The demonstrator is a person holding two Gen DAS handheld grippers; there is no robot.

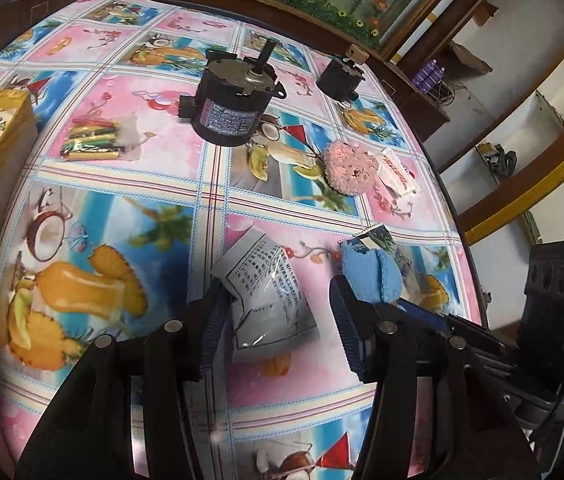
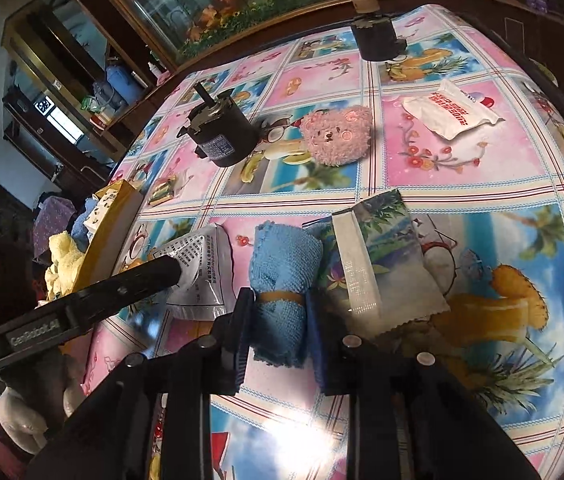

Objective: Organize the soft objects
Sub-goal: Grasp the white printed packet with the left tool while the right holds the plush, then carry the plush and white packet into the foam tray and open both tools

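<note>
A rolled blue towel (image 2: 282, 276) with a tan band lies on the patterned tablecloth; my right gripper (image 2: 278, 336) is shut on its near end. The towel also shows in the left wrist view (image 1: 370, 272). My left gripper (image 1: 278, 328) is open, its fingers on either side of a grey printed packet (image 1: 270, 296), which also shows in the right wrist view (image 2: 198, 268). A pink plush bear (image 2: 338, 132) lies further back, also in the left wrist view (image 1: 350, 166). A floral tissue pack (image 2: 378, 256) lies right of the towel.
Two black motors (image 1: 234, 100) (image 1: 340, 76) stand on the table. A white red-lettered packet (image 2: 450, 114) lies at the right. A yellow box (image 2: 110, 232) at the left edge holds yellow and blue cloths. A bag of coloured sticks (image 1: 98, 142) lies at the left.
</note>
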